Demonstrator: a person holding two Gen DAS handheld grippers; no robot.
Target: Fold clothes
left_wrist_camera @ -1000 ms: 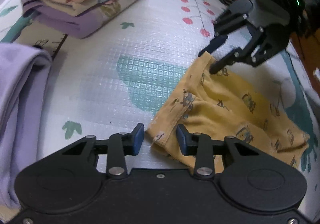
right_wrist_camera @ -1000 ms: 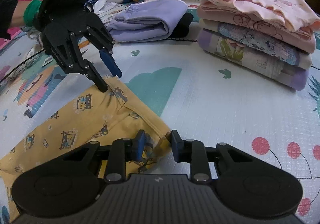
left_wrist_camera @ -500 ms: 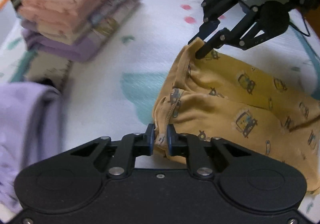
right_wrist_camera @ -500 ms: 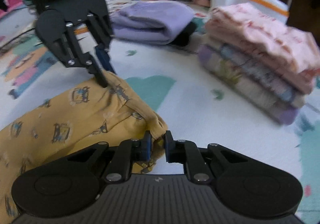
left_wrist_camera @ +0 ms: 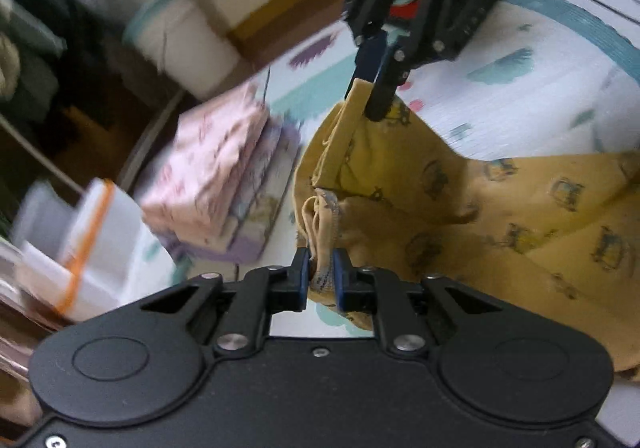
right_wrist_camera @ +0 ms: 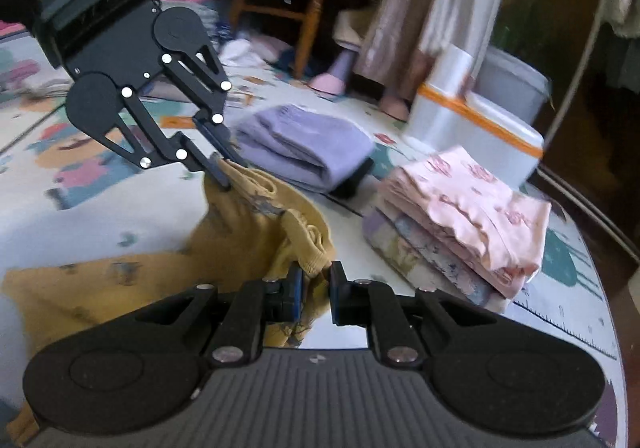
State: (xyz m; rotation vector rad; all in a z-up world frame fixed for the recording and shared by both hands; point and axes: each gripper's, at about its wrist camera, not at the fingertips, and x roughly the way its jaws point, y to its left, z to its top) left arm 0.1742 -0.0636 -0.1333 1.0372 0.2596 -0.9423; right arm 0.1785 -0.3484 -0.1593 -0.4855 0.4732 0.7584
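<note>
Left hand-held gripper (left_wrist_camera: 321, 276): pinching waistband corner of yellow printed shorts (left_wrist_camera: 480, 216). Right hand-held gripper (right_wrist_camera: 314, 288): pinching opposite corner. Shorts slung between both, tail dragging on play mat (right_wrist_camera: 100, 216). Risks: thin bite slipping; bunched, uneven fold; folded stack (right_wrist_camera: 460, 216) just right, liable to snag.

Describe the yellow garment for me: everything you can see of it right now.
The yellow garment is soft knit cloth printed with small dark cartoon vehicles, with a gathered waistband. The left gripper and the right gripper each pinch the waistband edge, lifting it off the play mat; the rest trails wrinkled onto the mat.
</note>
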